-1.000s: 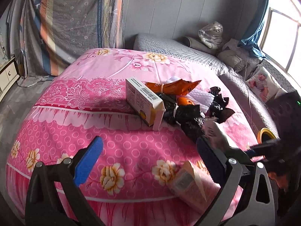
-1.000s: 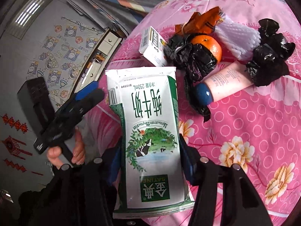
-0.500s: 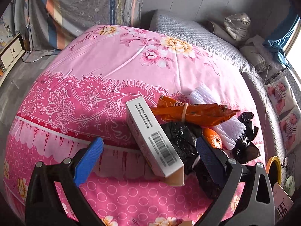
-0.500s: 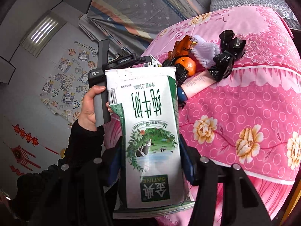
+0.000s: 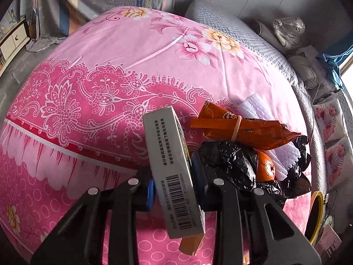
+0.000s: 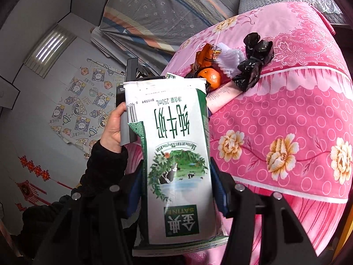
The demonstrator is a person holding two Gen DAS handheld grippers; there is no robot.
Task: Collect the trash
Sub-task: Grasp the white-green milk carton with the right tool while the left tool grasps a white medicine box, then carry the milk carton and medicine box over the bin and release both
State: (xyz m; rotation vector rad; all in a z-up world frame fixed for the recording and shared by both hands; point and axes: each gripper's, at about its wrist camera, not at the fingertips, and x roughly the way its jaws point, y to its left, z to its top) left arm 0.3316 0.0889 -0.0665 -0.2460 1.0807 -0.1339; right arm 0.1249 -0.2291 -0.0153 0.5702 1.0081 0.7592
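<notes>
light: daylight, right side | focus: sharp | edges: fisheye-bent, dark corners

Bedspread (image 5: 92,70) lies bare left of the trash pile (image 5: 240,154) (crowded right).

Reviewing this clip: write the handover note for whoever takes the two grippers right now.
Left gripper: jaws closing on the white barcode box, pads at its sides.
Right gripper: holds the green-and-white milk carton.
On the pink bedspread: orange wrapper, black bags, orange, white foam net, pink tube.
Done: two items gripped. Left: bin them; no bin in view; then clear the pile.
</notes>
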